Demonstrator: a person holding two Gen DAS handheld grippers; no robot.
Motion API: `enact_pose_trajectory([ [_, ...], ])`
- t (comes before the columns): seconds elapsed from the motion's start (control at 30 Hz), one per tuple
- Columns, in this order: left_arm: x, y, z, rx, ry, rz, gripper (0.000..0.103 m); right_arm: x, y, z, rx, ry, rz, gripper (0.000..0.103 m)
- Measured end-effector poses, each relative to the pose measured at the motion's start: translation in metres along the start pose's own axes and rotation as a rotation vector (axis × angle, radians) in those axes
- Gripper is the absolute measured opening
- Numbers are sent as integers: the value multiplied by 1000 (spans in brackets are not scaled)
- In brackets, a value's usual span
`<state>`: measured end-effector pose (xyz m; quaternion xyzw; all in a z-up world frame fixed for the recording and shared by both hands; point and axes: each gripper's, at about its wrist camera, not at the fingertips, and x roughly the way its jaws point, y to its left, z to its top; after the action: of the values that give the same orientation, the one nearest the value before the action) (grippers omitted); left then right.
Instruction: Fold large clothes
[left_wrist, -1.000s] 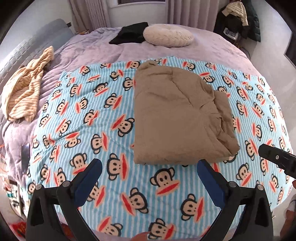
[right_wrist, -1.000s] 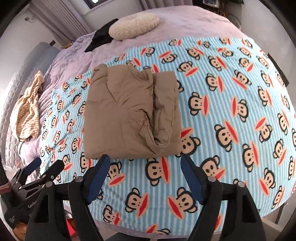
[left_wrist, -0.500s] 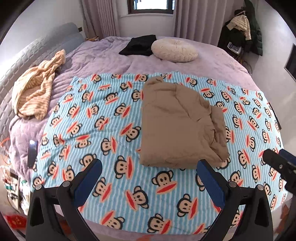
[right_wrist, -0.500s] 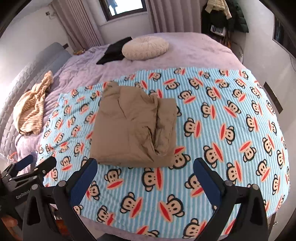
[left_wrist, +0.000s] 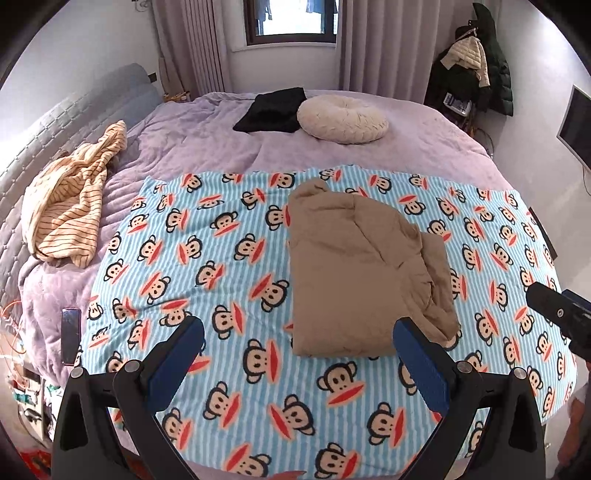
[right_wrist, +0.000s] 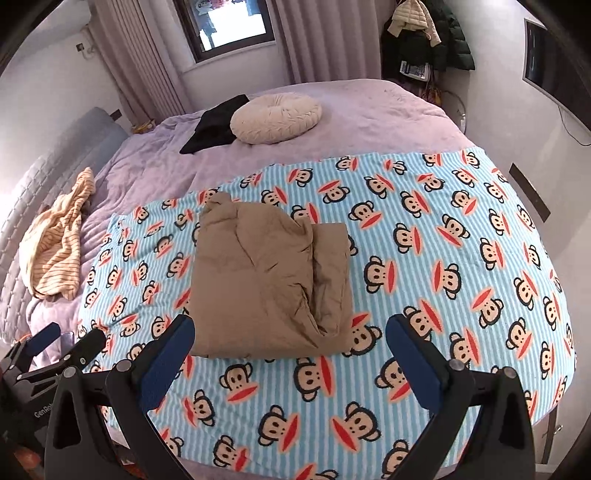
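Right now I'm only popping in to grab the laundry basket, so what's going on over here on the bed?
A person is folding clothes with a handheld gripper in each hand. A brown garment lies folded into a rough rectangle on the monkey-print blanket, nothing touching it. The left gripper and right gripper are both open and empty, held above the near edge of the blanket. A striped garment lies crumpled, unfolded, on the purple bedcover.

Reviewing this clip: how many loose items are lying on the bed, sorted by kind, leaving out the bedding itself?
Folded garments: 1, the tan garment
Unfolded garments: 2, the striped garment and the black garment
Cushions: 1, the round cream cushion
Phones: 1, the dark phone at the bed's edge
Total: 5
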<state>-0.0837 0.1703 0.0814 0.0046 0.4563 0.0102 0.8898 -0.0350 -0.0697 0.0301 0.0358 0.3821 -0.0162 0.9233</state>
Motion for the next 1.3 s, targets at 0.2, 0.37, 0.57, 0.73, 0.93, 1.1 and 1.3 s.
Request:
enact_pose_trajectory([
  [0.2,0,7,1,-17,3,6,103,-2,9,1,-11,-4,-16,103],
  [0.37,0,10,1,-26,2,6,103,-2,11,0,-9,-5,-17,103],
  [0.57,0,11,1,-25,2,6,103,-2,12,1,-10,-4,-17,103],
  [0.73,-1,13,-1,-34,6,8,103,-2,13,2,-11,-5,-18,103],
  [0.93,-2,12,-3,-36,6,8,103,-3,15,1,-8,-5,-19,103],
  [1.1,-1,13,-2,-35,6,8,103,-3,17,2,-10,-5,-19,103],
  [1.3,-1,14,-1,-34,8,7,103,-3,18,0,-11,-3,-19,103],
])
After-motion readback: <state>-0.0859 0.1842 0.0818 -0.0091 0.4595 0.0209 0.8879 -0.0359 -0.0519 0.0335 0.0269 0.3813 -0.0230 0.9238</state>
